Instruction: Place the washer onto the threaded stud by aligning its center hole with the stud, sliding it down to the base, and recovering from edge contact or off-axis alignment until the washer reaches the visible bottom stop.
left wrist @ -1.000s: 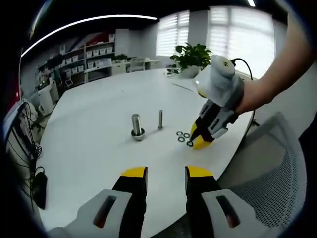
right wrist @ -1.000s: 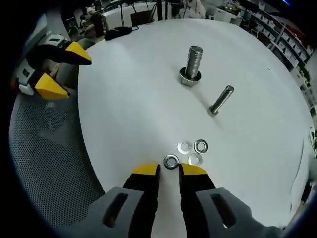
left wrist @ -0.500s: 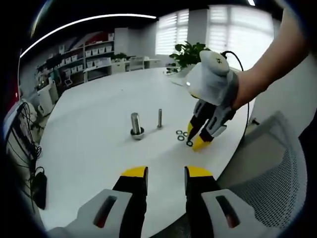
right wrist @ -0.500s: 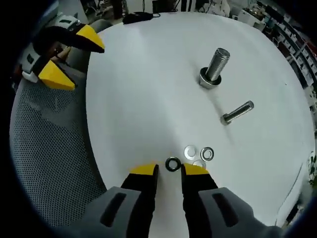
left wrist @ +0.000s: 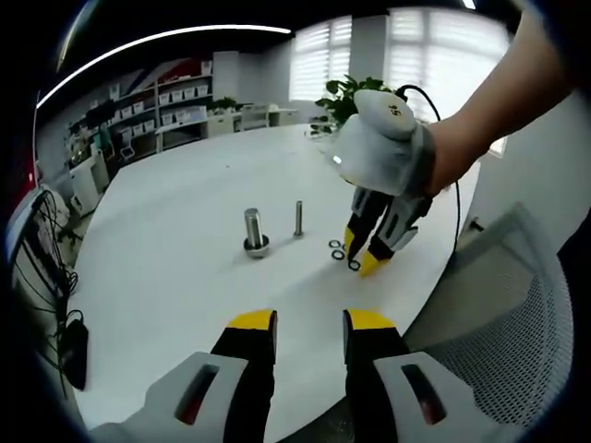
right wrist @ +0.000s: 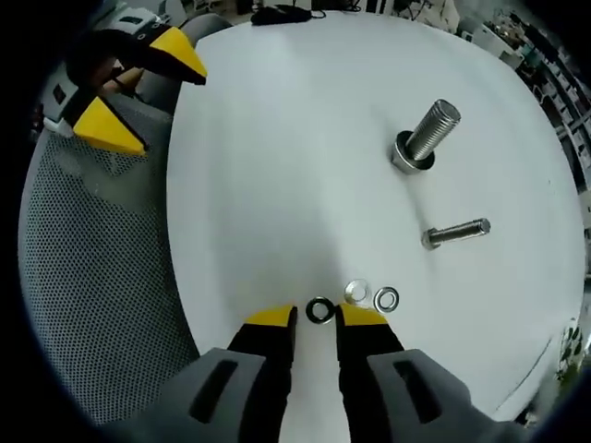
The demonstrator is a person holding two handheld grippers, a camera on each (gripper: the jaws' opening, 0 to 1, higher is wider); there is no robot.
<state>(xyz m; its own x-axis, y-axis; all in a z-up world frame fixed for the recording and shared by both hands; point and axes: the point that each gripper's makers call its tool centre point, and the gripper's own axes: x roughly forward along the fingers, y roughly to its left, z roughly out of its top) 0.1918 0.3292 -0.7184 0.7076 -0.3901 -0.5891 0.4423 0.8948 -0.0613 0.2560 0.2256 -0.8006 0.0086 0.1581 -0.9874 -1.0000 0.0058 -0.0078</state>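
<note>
Risk: flat washer [right wrist: 320, 310] on white table [right wrist: 277, 166] between spread right gripper [right wrist: 316, 317] tips, could skid or snag neighbours at 2 o'clock; thick threaded stud [right wrist: 427, 136] far off; left gripper [left wrist: 309, 320] spread, idle.

Your table [right wrist: 277, 166] is smooth, matt white. The thick stud [right wrist: 427, 137] and the thin bolt [right wrist: 456, 233] beside it look like bright threaded metal, and the washers [right wrist: 369, 296] shine like polished steel, the nearest one [right wrist: 320, 310] darker. Your right gripper [right wrist: 316, 319] has yellow plastic-looking tips on black fingers. The chair [right wrist: 92, 277] is grey woven mesh.
</note>
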